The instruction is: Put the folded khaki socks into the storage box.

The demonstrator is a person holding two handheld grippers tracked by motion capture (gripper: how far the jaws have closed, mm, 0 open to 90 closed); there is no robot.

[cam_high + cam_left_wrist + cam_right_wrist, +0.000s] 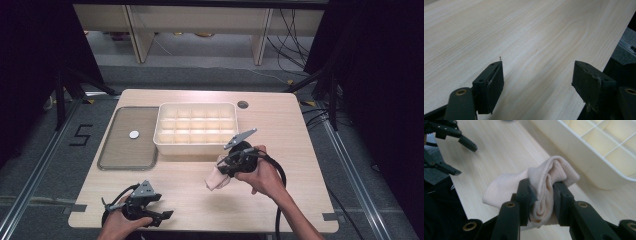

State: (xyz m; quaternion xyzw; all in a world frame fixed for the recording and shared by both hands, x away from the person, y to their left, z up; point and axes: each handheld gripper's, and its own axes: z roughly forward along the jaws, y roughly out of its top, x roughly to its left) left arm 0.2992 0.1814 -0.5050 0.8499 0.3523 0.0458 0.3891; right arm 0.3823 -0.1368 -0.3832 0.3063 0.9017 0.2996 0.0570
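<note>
A pale pink folded sock [541, 185] is pinched between the two black jaws of my right gripper [541, 195], which is shut on it and holds it above the table. From the high view the sock [218, 178] hangs below the right gripper [226, 165], just in front of the white divided box [196, 145]. My left gripper [161, 206] rests near the table's front left edge. Its pads [495, 82] stand wide apart over bare wood, so the left gripper [539, 85] is open with nothing in it.
The white box [584, 150] has several small compartments and sits at the back centre. A flat grey tray [128, 159] with a small white disc [134, 134] lies to its left. A round cable hole [243, 104] is near the far edge. Beyond the table are cables and dark stands.
</note>
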